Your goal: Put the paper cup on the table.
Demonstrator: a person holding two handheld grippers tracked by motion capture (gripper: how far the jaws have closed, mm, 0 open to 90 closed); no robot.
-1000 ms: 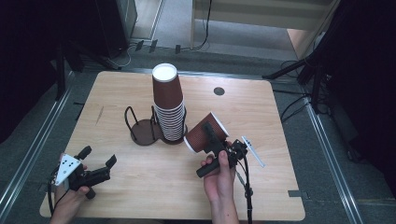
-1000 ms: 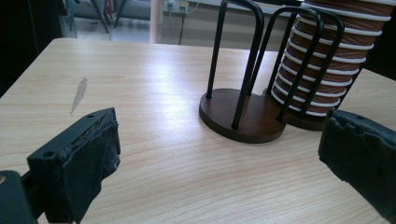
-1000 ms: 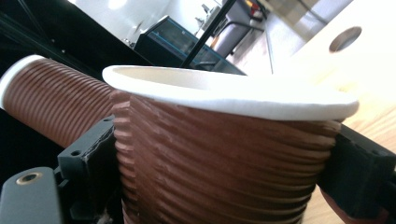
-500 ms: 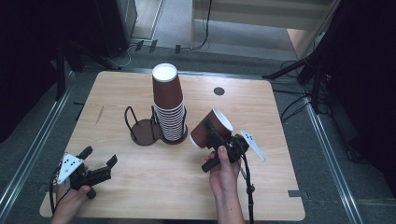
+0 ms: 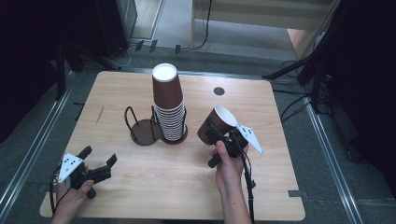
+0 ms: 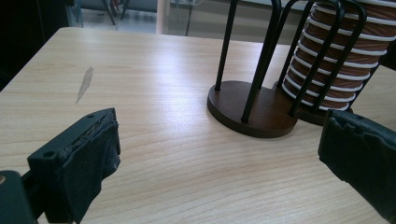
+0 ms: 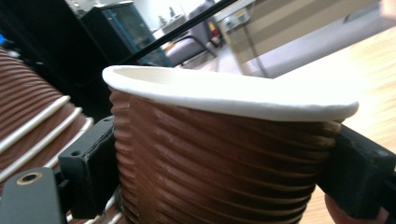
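A tall stack of brown ribbed paper cups [image 5: 167, 102] stands upside down in the right ring of a dark wire cup holder [image 5: 142, 127]; the stack [image 6: 336, 51] and holder base [image 6: 252, 109] appear close ahead in the left gripper view. My right gripper [image 5: 218, 130] is shut on a single brown cup [image 5: 215, 123], tilted with its white rim up and to the right; the cup [image 7: 224, 154] sits between both jaws in the right gripper view. My left gripper [image 5: 98, 161] rests open at the table's front left, with nothing between its pads [image 6: 88, 158].
The wooden table [image 5: 261, 107] has a small dark round hole [image 5: 219, 91] at the back right and a grey scuff [image 6: 84, 84] at the left. Dark stands and cables surround the table on the floor.
My right gripper has carried the single cup to the right and slightly back, away from the stack, tilting its rim more upward. The left gripper has barely shifted.
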